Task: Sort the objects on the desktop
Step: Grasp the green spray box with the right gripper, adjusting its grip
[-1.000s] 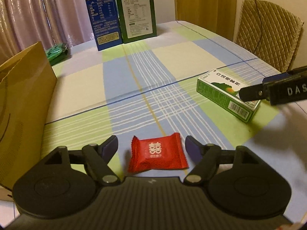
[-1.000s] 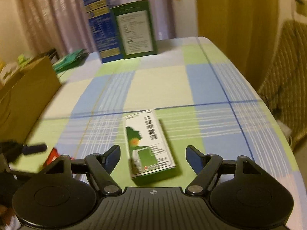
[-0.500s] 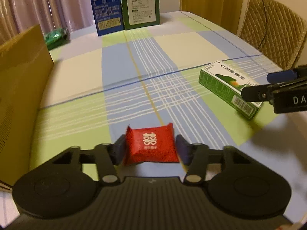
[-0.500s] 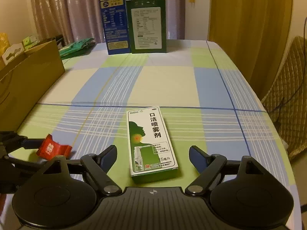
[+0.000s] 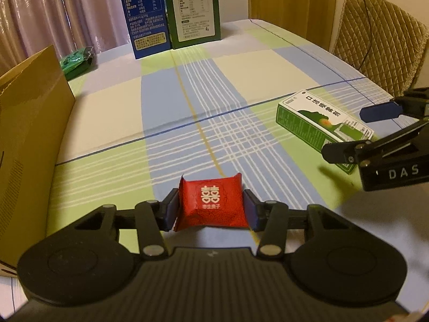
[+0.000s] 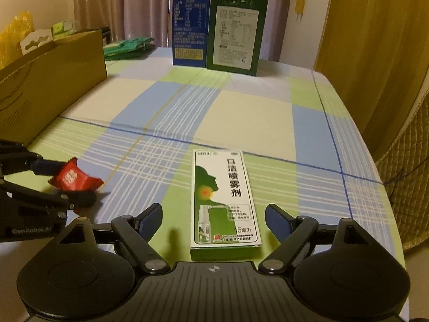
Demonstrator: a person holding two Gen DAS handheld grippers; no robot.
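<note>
While our left gripper (image 5: pixel 211 209) pinches the red candy packet (image 5: pixel 213 206) by both sides just above the checked tablecloth (image 5: pixel 174 102) | our right gripper (image 6: pixel 213 221) stands wide, pads clear of the spray box (image 6: pixel 224 201) lying flat between them | cardboard box (image 5: pixel 29 123) sits at left | two cartons (image 6: pixel 214 29) stand upright at the far edge

A table (image 6: pixel 249 112) covered by a checked cloth of pale green, blue and cream carries everything here. At its far end a tall blue carton (image 6: pixel 189 21) and a dark green carton (image 6: pixel 236 33) stand upright side by side, with a green packet (image 6: pixel 128 48) lying to their left and an open cardboard box (image 6: pixel 53 80) along the left edge. Nearer, a white-and-green throat spray box (image 6: pixel 224 198) lies flat on the cloth, well apart from the cartons.
</note>
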